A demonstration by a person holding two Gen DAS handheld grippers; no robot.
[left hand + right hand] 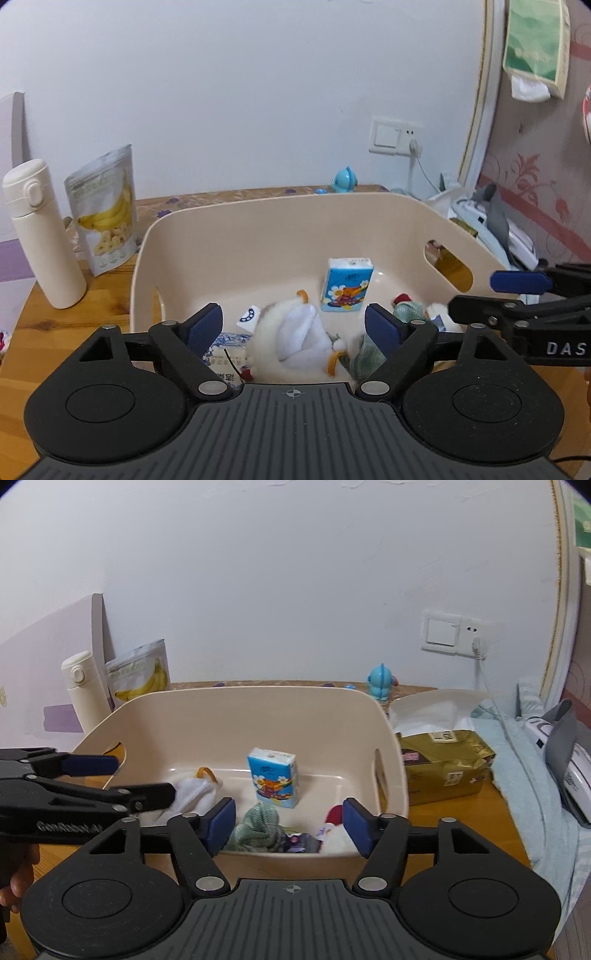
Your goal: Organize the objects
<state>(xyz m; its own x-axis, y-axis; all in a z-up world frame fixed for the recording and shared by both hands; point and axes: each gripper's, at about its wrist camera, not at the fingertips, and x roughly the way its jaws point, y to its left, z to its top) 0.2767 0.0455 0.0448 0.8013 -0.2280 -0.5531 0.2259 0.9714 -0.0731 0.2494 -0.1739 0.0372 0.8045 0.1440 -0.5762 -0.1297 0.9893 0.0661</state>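
Observation:
A beige plastic bin stands on the wooden table. Inside it lie a white plush toy with orange trim, an upright blue tissue pack, a green knitted cloth and a small white card. My left gripper hangs open over the bin's near side, the plush below between its blue pads without touching them. My right gripper is open above the green cloth and a red-and-white toy. Each gripper shows in the other's view: right gripper, left gripper.
A cream thermos and a banana-chip bag stand left of the bin. A blue figurine sits behind it. Right of the bin lie a gold package, white tissue, a blue towel and a white device.

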